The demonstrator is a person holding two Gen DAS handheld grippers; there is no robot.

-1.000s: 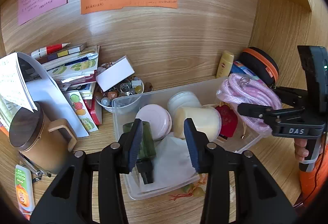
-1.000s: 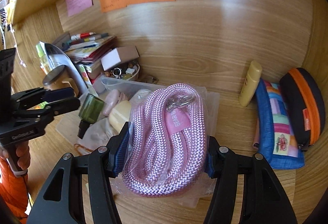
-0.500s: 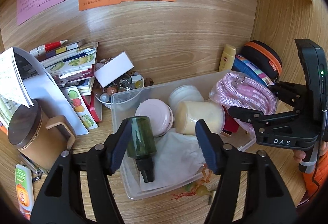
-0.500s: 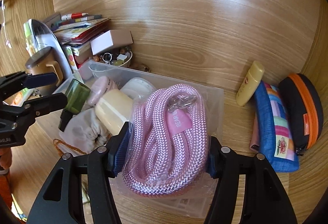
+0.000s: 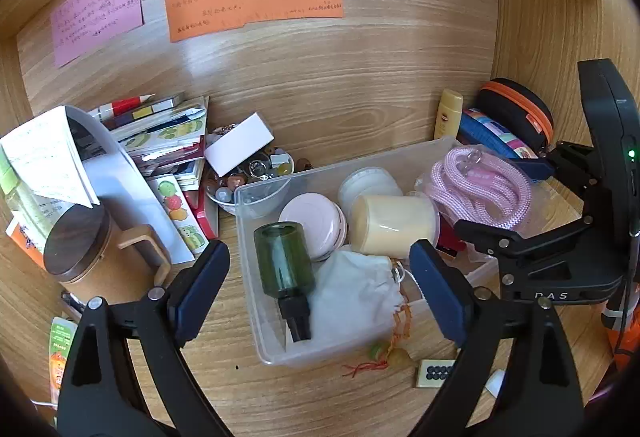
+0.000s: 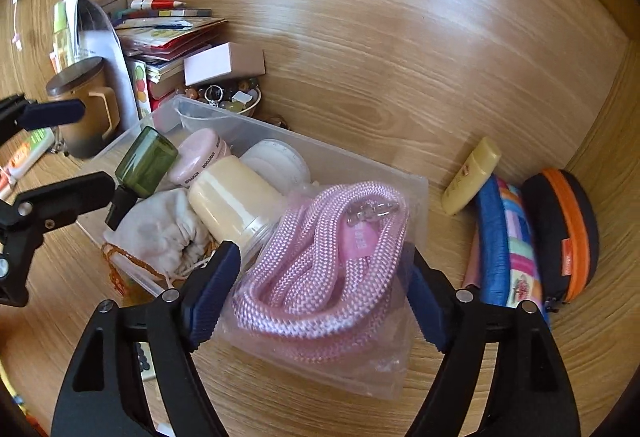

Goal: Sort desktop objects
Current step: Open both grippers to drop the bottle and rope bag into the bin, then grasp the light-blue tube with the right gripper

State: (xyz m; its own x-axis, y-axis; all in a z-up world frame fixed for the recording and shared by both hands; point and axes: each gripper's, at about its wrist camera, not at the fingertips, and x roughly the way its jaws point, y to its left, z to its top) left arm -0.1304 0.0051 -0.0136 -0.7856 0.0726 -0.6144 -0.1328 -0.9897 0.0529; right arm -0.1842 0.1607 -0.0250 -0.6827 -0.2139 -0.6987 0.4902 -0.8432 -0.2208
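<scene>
The left gripper [image 5: 320,277] has let go of the green bottle [image 5: 285,259], now lying in the clear bin [image 5: 256,301], jaws spread. The right gripper [image 6: 320,293] apparently still pinches the bagged pink rope [image 6: 320,261] over the bin's right end.

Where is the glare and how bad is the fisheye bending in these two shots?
Left wrist view: a pale sheen on the wooden back wall under the orange note; shelf edges bow strongly. Right wrist view: wide glare on the wall's upper right, dark vignette corners, and the bagged pink rope stays sharp.
</scene>
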